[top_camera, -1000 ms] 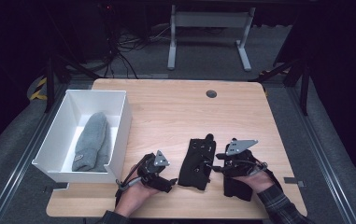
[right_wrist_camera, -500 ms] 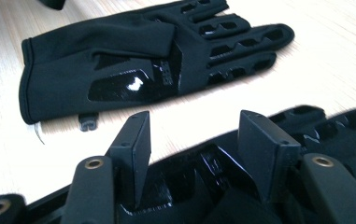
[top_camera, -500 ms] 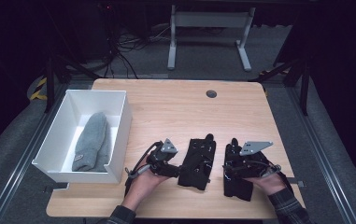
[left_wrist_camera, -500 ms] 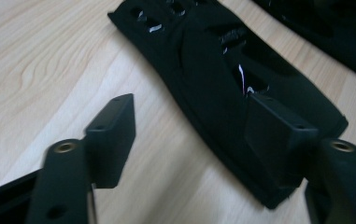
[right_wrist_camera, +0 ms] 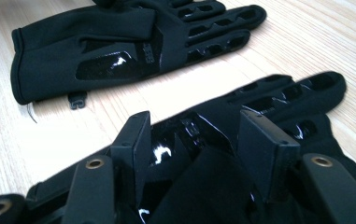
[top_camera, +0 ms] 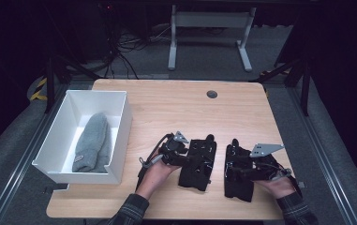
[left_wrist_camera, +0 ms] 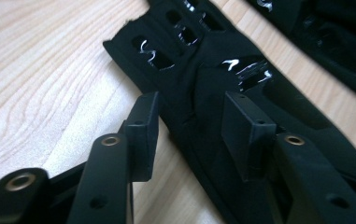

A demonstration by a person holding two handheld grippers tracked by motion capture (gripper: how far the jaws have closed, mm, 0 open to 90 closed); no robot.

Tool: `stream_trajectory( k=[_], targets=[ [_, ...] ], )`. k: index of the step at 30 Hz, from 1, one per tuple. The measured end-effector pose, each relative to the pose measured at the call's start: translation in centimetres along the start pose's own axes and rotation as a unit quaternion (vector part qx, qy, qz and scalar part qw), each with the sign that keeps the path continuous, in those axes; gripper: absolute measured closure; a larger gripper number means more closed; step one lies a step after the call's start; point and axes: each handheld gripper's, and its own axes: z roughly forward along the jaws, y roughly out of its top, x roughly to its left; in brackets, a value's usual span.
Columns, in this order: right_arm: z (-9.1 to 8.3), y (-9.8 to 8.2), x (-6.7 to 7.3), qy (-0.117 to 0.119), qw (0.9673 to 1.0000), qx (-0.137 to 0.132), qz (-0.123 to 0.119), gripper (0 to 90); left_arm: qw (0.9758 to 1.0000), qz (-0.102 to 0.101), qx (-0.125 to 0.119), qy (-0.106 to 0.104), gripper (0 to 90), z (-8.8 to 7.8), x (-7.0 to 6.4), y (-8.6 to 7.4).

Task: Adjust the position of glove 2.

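Note:
Two black gloves lie side by side near the table's front edge. My left gripper (top_camera: 188, 157) reaches the left glove (top_camera: 199, 166) from its left. In the left gripper view its jaws (left_wrist_camera: 194, 112) have just been closing and straddle that glove's (left_wrist_camera: 203, 60) edge: one pad over the wood, the other over the fabric, neither pressing. My right gripper (top_camera: 236, 168) sits on the right glove (top_camera: 238, 187). In the right gripper view a raised fold of that glove (right_wrist_camera: 278, 102) fills the gap between the jaws (right_wrist_camera: 194, 133), which pinch it.
A white bin (top_camera: 122, 115) stands at the table's left with a grey knitted item (top_camera: 92, 143) inside. A dark grommet (top_camera: 211, 94) sits near the back edge. Bare wood lies behind the gloves. The other glove (right_wrist_camera: 110, 46) lies beyond the right gripper.
My left gripper has moved right and away from the front edge onto the left glove's edge, and its jaws have narrowed. My right gripper has shifted slightly to the right on its glove.

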Motion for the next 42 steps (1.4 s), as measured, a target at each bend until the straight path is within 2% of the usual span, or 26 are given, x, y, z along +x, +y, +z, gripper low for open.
stream_trajectory(
  k=[4, 6, 10, 12, 13, 14, 16, 17, 20, 21, 22, 23, 27, 32, 36, 42],
  targets=[
    [-0.4, -0.4, -0.2, -0.002, 1.0000, -0.001, 0.004, 46.5, 0.9999, -0.006, 0.010, 0.006, 61.1, 0.6, 0.2, -0.1],
    [-0.7, -0.6, -0.3, -0.005, 1.0000, 0.000, 0.007, 47.6, 0.9998, -0.002, 0.016, 0.010, 66.2, 0.9, 0.2, -0.2],
    [-1.5, -1.4, -0.7, -0.008, 0.9999, 0.002, 0.015, 61.8, 0.9997, -0.012, 0.019, 0.010, 82.5, 0.9, 0.1, -0.1],
    [-1.8, -1.8, -0.9, -0.010, 0.9997, 0.003, 0.020, 69.7, 0.9996, -0.020, 0.015, 0.012, 84.5, 0.9, 0.1, -0.1],
    [-2.0, -2.0, -1.0, -0.010, 0.9997, 0.005, 0.022, 75.7, 0.9996, -0.020, 0.014, 0.014, 84.8, 0.8, 0.1, -0.1],
    [-2.0, -2.0, -1.0, -0.010, 0.9997, 0.005, 0.022, 75.7, 0.9996, -0.020, 0.014, 0.014, 85.0, 0.8, 0.1, -0.1],
    [-2.5, -2.4, -1.3, -0.018, 0.9995, 0.006, 0.024, 86.8, 0.9996, -0.024, 0.012, 0.010, 85.2, 0.6, 0.1, -0.1],
    [-2.6, -2.5, -1.5, -0.021, 0.9994, 0.006, 0.026, 89.4, 0.9996, -0.024, 0.010, 0.011, 85.2, 0.5, 0.1, 0.0],
    [-2.7, -2.8, -1.9, -0.024, 0.9992, 0.012, 0.028, 90.0, 0.9996, -0.028, 0.005, 0.007, 85.4, 0.3, 0.1, 0.0],
    [-2.3, -2.9, -2.0, -0.024, 0.9991, 0.026, 0.026, 90.0, 0.9996, -0.028, 0.004, 0.008, 85.5, 0.2, 0.1, 0.0],
    [-2.3, -2.9, -2.0, -0.024, 0.9991, 0.026, 0.026, 90.0, 0.9995, -0.029, 0.003, 0.006, 85.5, 0.1, 0.1, 0.0],
    [-1.7, -3.0, -2.0, -0.020, 0.9987, 0.041, 0.024, 90.0, 0.9994, -0.034, -0.002, 0.003, 85.7, -0.2, 0.1, 0.0],
    [-1.1, -2.9, -1.8, -0.012, 0.9985, 0.050, 0.018, 90.0, 0.9990, -0.043, -0.008, -0.009, 85.9, -0.7, 0.3, 0.1],
    [-0.1, -2.1, -1.1, -0.001, 0.9987, 0.050, 0.010, 90.0, 0.9975, -0.058, -0.026, -0.029, 86.2, -1.8, 0.6, 0.0],
    [0.5, -1.6, -0.8, 0.003, 0.9988, 0.048, 0.008, 90.0, 0.9966, -0.061, -0.041, -0.036, 86.3, -2.6, 0.7, 0.2],
    [1.6, -0.6, 0.0, 0.010, 0.9988, 0.048, -0.001, 90.0, 0.9939, -0.070, -0.058, -0.063, 86.5, -3.4, 0.7, 0.5]
  ],
)
